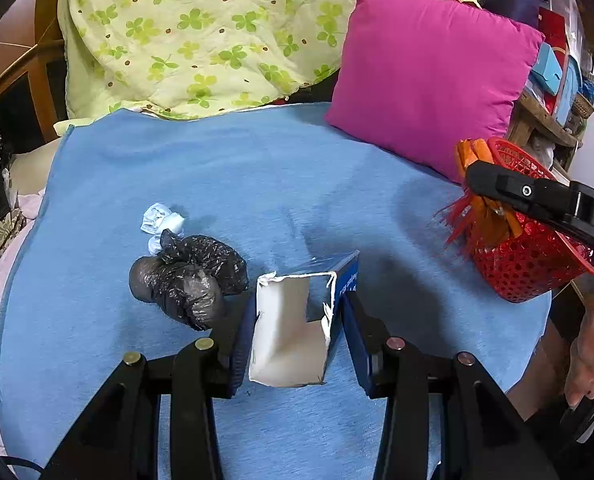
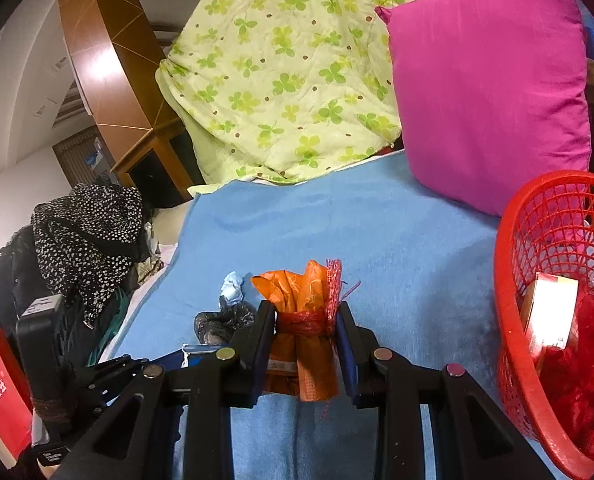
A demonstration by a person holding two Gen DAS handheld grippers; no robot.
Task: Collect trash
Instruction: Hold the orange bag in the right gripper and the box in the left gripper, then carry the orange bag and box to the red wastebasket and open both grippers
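While the left gripper [image 1: 297,344] stands with its jaws apart around the torn white carton [image 1: 293,328] on the blue blanket [image 1: 217,184], the right gripper [image 2: 305,344] is clamped on the orange wrapper bundle [image 2: 305,312] tied with red netting. Just left of the carton lies the black plastic bag [image 1: 193,280]. Right of the right gripper stands the red basket [image 2: 509,280].

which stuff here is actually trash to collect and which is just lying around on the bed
Part of the job:
torn white carton between the left gripper fingers
orange wrapper bundle held by the right gripper
black plastic bag
crumpled tissue
red basket

Just lying about:
pink pillow
clover quilt
blue blanket
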